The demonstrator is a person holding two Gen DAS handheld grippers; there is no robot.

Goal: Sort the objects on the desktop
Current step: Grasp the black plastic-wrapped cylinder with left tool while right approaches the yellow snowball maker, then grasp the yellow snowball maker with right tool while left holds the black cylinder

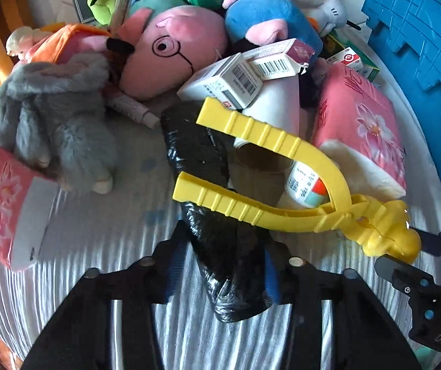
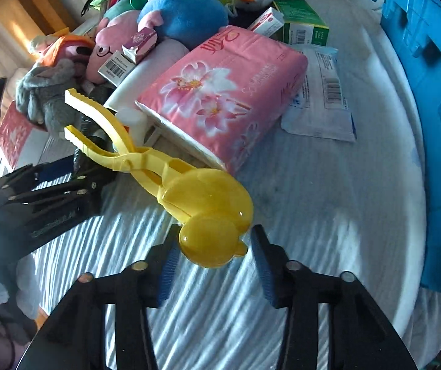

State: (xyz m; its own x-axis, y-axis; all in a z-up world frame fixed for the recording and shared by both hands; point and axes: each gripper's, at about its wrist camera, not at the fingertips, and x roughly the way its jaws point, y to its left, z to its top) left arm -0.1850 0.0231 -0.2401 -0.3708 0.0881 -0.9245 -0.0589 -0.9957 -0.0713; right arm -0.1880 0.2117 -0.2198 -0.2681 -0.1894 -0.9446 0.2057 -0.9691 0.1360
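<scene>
Left gripper (image 1: 220,271): jaws pulled in tight on the black plastic bag (image 1: 220,237), blue pads pinching its crinkled middle, so it has a hold.
Black plastic bag, place: lies on the striped cloth (image 1: 112,246), running from the gripper up toward the pile, its far end under the yellow handles.
Black plastic bag, handling: looks soft and light, glossy film that could slip; a pinch on a bunched fold seems the safest hold, and it will likely sag and drag.
Yellow snowball clamp (image 2: 171,172): hard moulded plastic, two ribbed handles splayed like a fork, a rounded duck-shaped mould at the near end.
Clamp, place: handles rest across the bag and the white bottle (image 1: 303,188); the mould end lies on the cloth just beside the pink tissue pack (image 2: 220,92).
Clamp, handling: stiff and probably light, smooth and rounded at the mould, so pads may skid there; the ribbed handles or the neck by the hinge look like surer spots.
Right gripper (image 2: 214,265): jaws about half apart, straddling the round head of the mould; the left pad touches or nearly touches it, the right pad stands clear, so no grip yet.
Blue crate (image 2: 430,123): stands along the right edge, well apart from the clamp, a likely sorting spot.
</scene>
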